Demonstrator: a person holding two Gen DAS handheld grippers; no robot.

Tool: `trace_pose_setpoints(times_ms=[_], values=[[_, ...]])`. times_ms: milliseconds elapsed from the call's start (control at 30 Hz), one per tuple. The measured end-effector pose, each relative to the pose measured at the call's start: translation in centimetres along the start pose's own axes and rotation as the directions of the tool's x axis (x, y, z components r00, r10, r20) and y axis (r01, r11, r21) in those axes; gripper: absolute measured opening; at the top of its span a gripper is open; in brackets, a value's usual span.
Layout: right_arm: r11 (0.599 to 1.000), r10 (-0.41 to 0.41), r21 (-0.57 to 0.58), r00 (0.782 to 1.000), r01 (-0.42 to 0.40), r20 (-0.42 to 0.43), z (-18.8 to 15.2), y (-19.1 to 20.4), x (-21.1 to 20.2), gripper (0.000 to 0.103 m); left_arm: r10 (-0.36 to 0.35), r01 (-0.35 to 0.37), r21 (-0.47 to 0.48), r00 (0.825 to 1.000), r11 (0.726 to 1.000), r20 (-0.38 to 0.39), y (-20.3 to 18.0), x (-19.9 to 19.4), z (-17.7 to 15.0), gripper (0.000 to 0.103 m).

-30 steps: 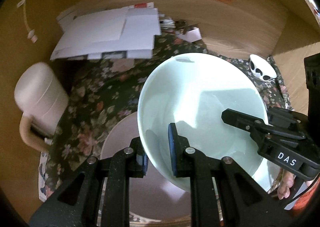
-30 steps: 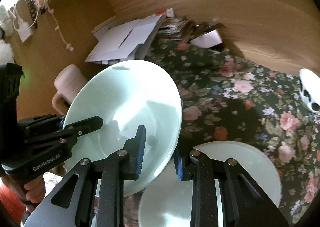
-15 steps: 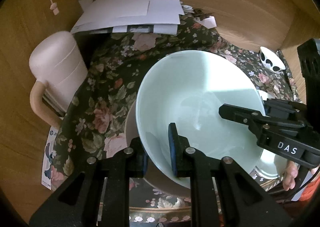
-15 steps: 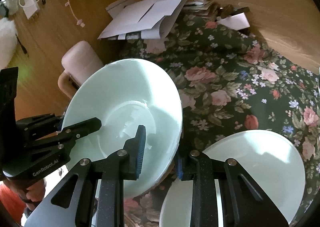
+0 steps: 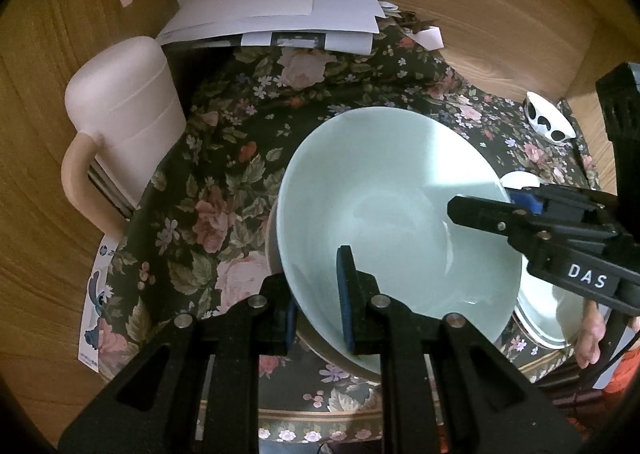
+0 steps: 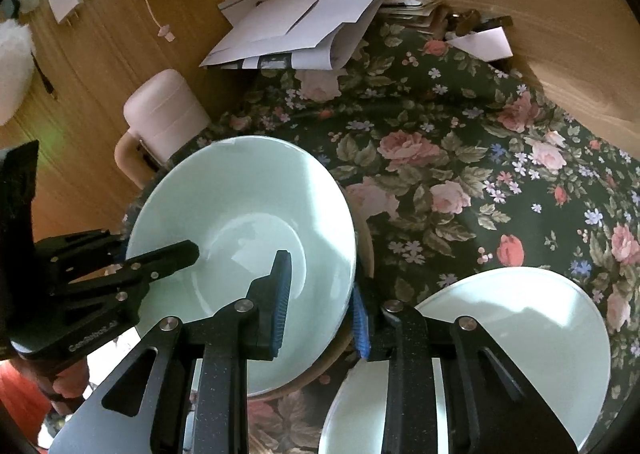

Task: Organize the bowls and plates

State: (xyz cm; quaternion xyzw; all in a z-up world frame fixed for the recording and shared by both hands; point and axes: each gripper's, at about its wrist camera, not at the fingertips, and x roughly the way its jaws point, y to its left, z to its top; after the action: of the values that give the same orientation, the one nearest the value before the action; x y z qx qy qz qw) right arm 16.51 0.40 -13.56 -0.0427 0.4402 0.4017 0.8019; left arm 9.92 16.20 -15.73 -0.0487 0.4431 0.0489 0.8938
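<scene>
Our left gripper [image 5: 316,294] clamps the bowl's [image 5: 384,190] rim; our right gripper's [image 6: 320,300] fingers, just opening, straddle it.

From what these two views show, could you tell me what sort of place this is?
Probably a home, at a cluttered table or desk against wood panelling: a floral tablecloth, pale green dishes such as the bowl, a pile of loose papers, and a plugged-in charger on the wall.
</scene>
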Motion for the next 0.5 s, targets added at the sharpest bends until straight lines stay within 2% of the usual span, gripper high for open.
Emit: trace_pose_setpoints(times_ms=[233,500], values=[[1.0,-0.006,-0.007,1.0,0.006,0.016,0.0,-0.1,-0.4,0.025,0.02,-0.02,-0.002,1.0,1.0,-0.004,-0.2,0.6,0.5,0.017],[1.0,-0.007,-0.019,1.0,0.008,0.013,-0.2,-0.2,-0.5,0.025,0.003,-0.004,-0.029,1.0,1.0,-0.031,0.1,1.1,1.3,0.018]])
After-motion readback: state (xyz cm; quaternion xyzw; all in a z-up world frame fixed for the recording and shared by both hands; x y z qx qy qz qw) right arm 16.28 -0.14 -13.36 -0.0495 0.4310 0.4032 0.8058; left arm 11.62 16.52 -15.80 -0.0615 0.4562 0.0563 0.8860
